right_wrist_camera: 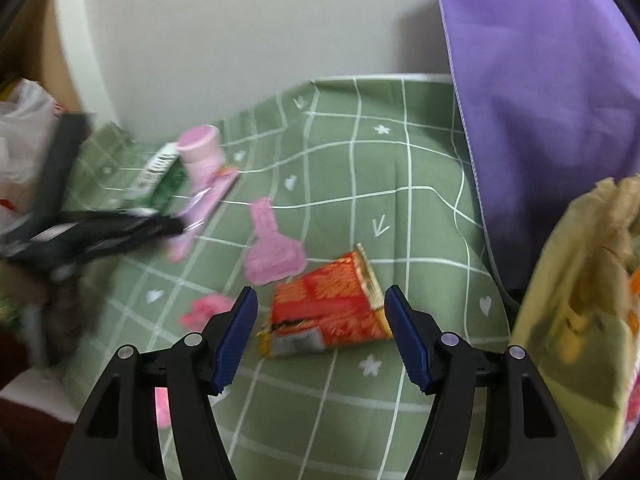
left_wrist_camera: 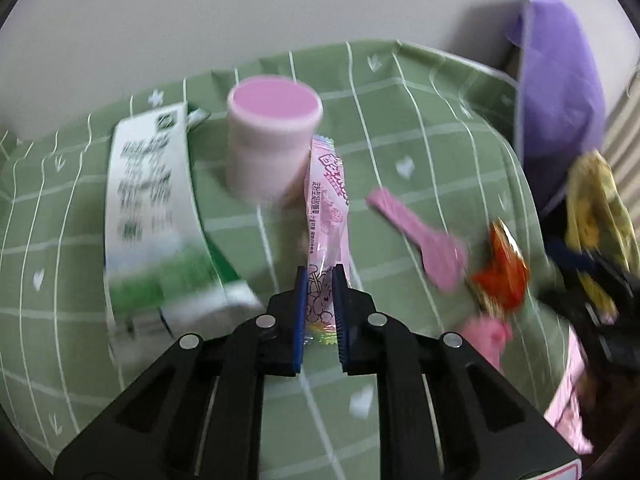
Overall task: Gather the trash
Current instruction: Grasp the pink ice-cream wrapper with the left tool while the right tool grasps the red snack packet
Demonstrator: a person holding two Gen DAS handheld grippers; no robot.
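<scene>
At the bottom centre of the left wrist view, your left gripper (left_wrist_camera: 320, 280) pinches the near end of a pink candy wrapper (left_wrist_camera: 326, 216) lying beside a pink cup (left_wrist_camera: 272, 136) on the green checked cloth (left_wrist_camera: 420, 152). Low in the right wrist view, your right gripper (right_wrist_camera: 320, 300) is spread wide around a red wrapper (right_wrist_camera: 324, 304).

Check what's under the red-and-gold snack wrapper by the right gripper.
The red-and-gold snack wrapper lies flat on the green grid-patterned tablecloth; cloth shows all around it. Whatever lies beneath it is covered.
</scene>
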